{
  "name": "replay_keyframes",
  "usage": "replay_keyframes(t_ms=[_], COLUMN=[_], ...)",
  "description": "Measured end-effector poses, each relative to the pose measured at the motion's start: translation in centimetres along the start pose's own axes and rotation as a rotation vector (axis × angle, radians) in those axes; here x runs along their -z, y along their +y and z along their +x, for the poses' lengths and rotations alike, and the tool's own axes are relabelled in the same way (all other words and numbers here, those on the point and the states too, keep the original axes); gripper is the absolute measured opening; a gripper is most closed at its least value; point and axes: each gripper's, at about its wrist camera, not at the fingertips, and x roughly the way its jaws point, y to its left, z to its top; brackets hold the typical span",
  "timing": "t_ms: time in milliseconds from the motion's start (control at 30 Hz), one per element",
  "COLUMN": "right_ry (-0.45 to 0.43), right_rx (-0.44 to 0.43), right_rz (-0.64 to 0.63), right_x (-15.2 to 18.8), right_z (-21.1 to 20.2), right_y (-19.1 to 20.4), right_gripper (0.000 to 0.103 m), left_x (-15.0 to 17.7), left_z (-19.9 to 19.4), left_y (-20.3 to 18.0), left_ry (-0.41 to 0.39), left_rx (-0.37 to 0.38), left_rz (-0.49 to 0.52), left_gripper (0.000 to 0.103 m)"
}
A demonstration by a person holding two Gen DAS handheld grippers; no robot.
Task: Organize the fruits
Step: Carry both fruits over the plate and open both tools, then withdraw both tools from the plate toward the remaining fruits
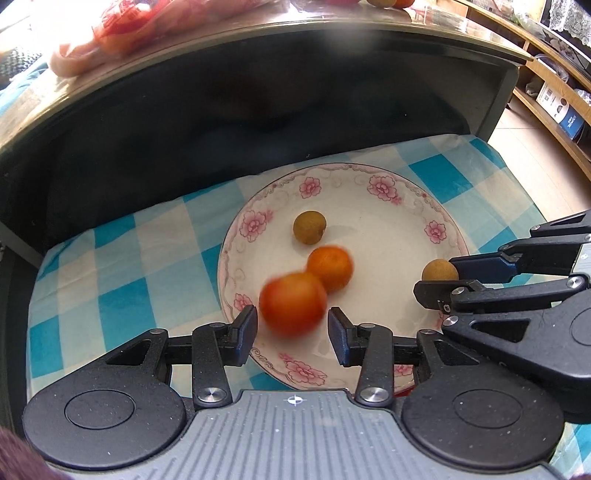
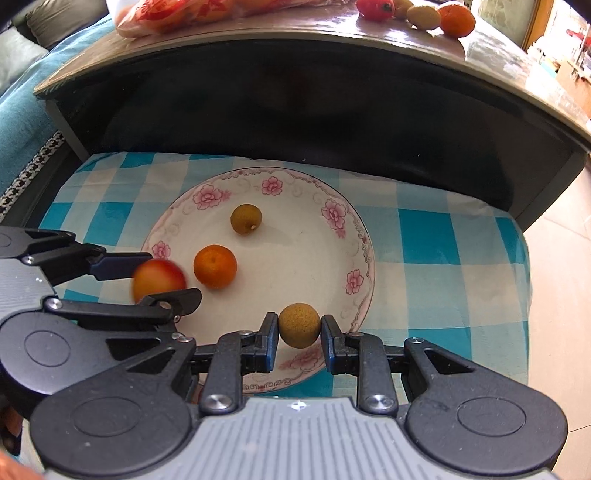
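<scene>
My left hand-held gripper stands apart from the blurred red fruit over the near plate, so it may roll off, while my right hand-held gripper squeezes a brown fruit.

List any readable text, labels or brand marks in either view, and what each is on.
None readable.
Red print on the plastic bag on the tabletop: too blurred.
Boxes on the shelf at the far right: markings too small.
Plate: flower pattern only, no words.
</scene>
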Motion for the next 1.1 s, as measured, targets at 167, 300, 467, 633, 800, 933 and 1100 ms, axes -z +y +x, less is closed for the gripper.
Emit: replay_keyframes(t_ms=[167, 300, 467, 633, 800, 933, 1100], right_ry=[-0.007, -0.005, -0.015, -0.019, -0.022, -0.020, -0.017], right_rx=[0.002, 0.005, 0.008, 0.013, 0.022, 0.028, 0.027], right_rz=[0.000, -0.008, -0.005, -0.001, -0.002, -0.017, -0.030], right_x=[-0.1, 0.0, 0.1, 0.2, 0.7, 1.5, 2.4], right_z=[0.0, 0.0, -0.4, -1.0, -1.9, -2.7, -3.5], right_y=[0.1, 0.2, 0.3, 0.4, 0.6, 1.3, 2.2], right_gripper=[0.028, 0.028, 0.029, 0.029, 0.029, 0.029, 0.029], left_x=[0.1, 0.2, 0.4, 1.0, 2.2, 3.2, 4.3], left_z=[-0.3, -1.0, -1.8, -2.5, -3.2, -3.9, -4.5], left_y=[0.4, 0.6, 0.8, 0.8, 1.0, 1.1, 1.3], left_ry=[-0.005, -0.018, -0.030, -0.034, -0.029, -0.027, -0.022], left_rx=[0.001, 0.003, 0.000, 0.003, 0.011, 0.013, 0.026], left_rz=[-0.015, -0.022, -0.024, -0.027, -0.028, -0.025, -0.033], left_gripper=[0.052, 0.055, 0.060, 0.061, 0.061, 0.062, 0.063])
